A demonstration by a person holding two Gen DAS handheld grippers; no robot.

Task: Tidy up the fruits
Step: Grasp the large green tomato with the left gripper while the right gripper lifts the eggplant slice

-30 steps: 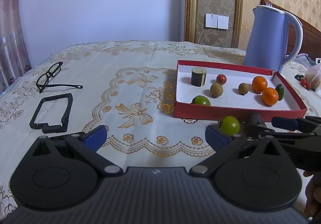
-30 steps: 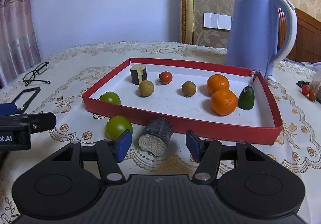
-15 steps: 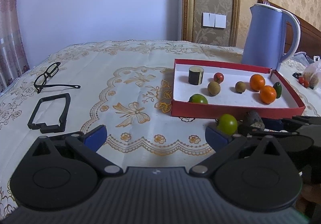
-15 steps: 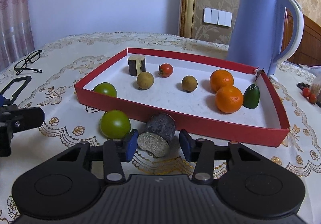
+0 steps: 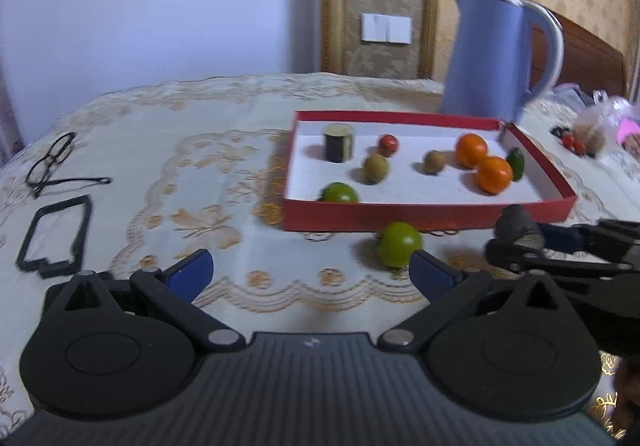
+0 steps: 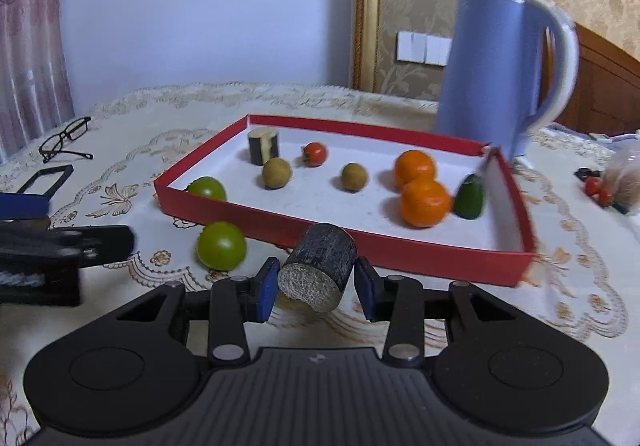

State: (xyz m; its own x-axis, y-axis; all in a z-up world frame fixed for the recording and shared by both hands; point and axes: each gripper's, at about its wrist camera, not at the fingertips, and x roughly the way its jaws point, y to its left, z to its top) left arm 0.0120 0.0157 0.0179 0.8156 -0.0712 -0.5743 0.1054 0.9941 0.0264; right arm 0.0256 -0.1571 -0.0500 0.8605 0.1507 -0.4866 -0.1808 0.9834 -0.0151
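Right hand-held gripper (image 6: pixel 316 284): pitched forward and downward, jaws closing, a dark cylindrical piece (image 6: pixel 320 266) between the blue pads; whether the pads already press on it cannot be determined. Left hand-held gripper (image 5: pixel 310 272): pitched forward and downward, jaws spread wide, nothing between its fingertips.

Left tool (image 5: pixel 308 270): matte black plastic body, ribbed centre panel with small pale logo, two round discs with recessed centres at sides. Triangular cut-outs in linkage arms. Silver round screw heads at arm pivots. Blue pads (image 5: pixel 191 270) on finger ends.

Right tool (image 6: pixel 316 284): same build, black ribbed housing, twin discs, triangular openings, silver pivot screws, blue pads (image 6: pixel 267 288). From left camera its side shows as thin black bars.
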